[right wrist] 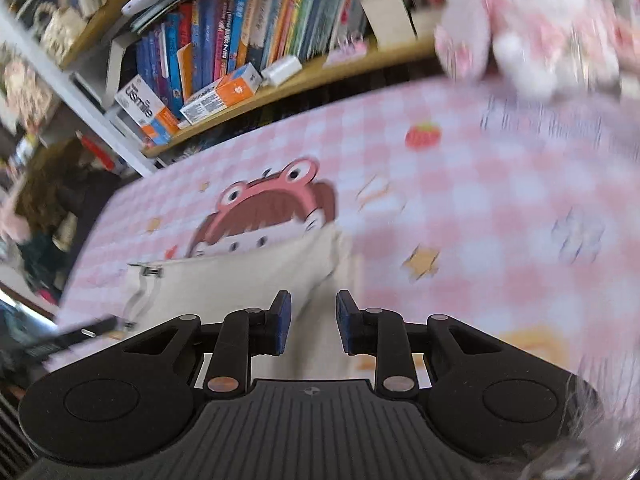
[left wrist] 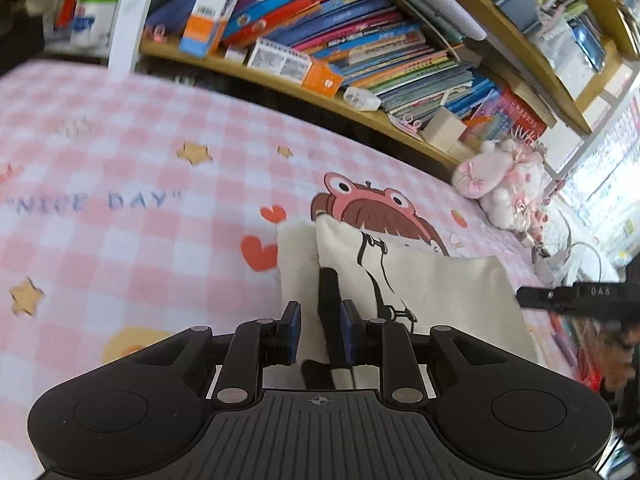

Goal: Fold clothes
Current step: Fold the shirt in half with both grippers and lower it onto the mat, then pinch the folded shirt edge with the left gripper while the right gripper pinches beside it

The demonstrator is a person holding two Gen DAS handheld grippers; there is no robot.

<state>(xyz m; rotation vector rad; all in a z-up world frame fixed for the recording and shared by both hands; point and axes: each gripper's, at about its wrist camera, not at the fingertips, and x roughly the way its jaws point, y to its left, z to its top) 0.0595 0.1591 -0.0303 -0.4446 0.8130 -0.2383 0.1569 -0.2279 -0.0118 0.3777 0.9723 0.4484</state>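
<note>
1. My left fingers (left wrist: 320, 330) stand a little apart. A cream garment (left wrist: 432, 292) with a black line drawing lies under and ahead of them, with a fold edge and a dark strip running up between the pads. The pads do not look pressed on the cloth, so I judge I hold nothing there.

2. My right fingers (right wrist: 310, 322) are also parted by a narrow gap. Cream cloth (right wrist: 248, 276) shows through that gap and spreads to the left, but the pads are clear of it, so nothing is gripped.

3. The garment rests flat on the pink checked sheet (left wrist: 120, 160), partly covering the frog-hat cartoon (left wrist: 360, 204). That flat surface is why it lies here: it gives me room to lay folds.

4. In the left view the cloth runs right toward my other tool (left wrist: 560, 296) at the far edge. I judge each hand is working one side of the piece to keep a fold straight.

5. The garment already looks narrow and doubled, so I judge folding is partly done.

6. The bookshelf (left wrist: 360, 40) and plush toy (left wrist: 504, 184) sit well beyond it.
</note>
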